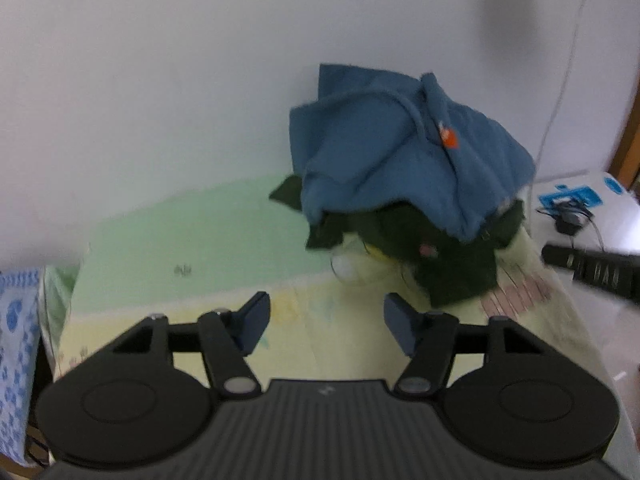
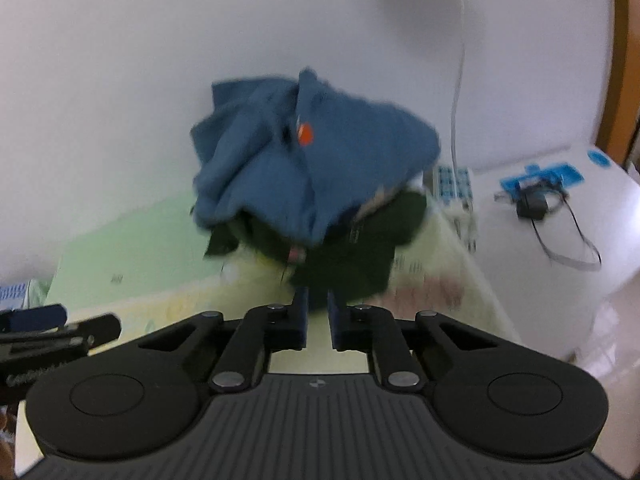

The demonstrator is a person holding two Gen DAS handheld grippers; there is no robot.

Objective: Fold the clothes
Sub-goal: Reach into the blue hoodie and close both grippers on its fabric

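A crumpled blue garment (image 1: 400, 160) (image 2: 304, 160) with a small orange tag lies heaped on a dark green garment (image 1: 452, 264) (image 2: 348, 264), against the wall at the back of a pale yellow-green sheet (image 1: 312, 320) (image 2: 132, 240). My left gripper (image 1: 326, 304) hovers over the sheet short of the pile, open, with nothing between its fingers. My right gripper (image 2: 317, 296) points at the near edge of the dark garment. Only a narrow gap separates its pads, and nothing is in it. Each gripper's body shows at the edge of the other's view.
A white wall rises right behind the pile. To the right stands a white box (image 2: 560, 240) with blue labels, a small black device (image 2: 532, 204) and a cable on it. A blue-patterned cloth (image 1: 16, 340) hangs at the far left. A white cord (image 1: 560, 92) runs down the wall.
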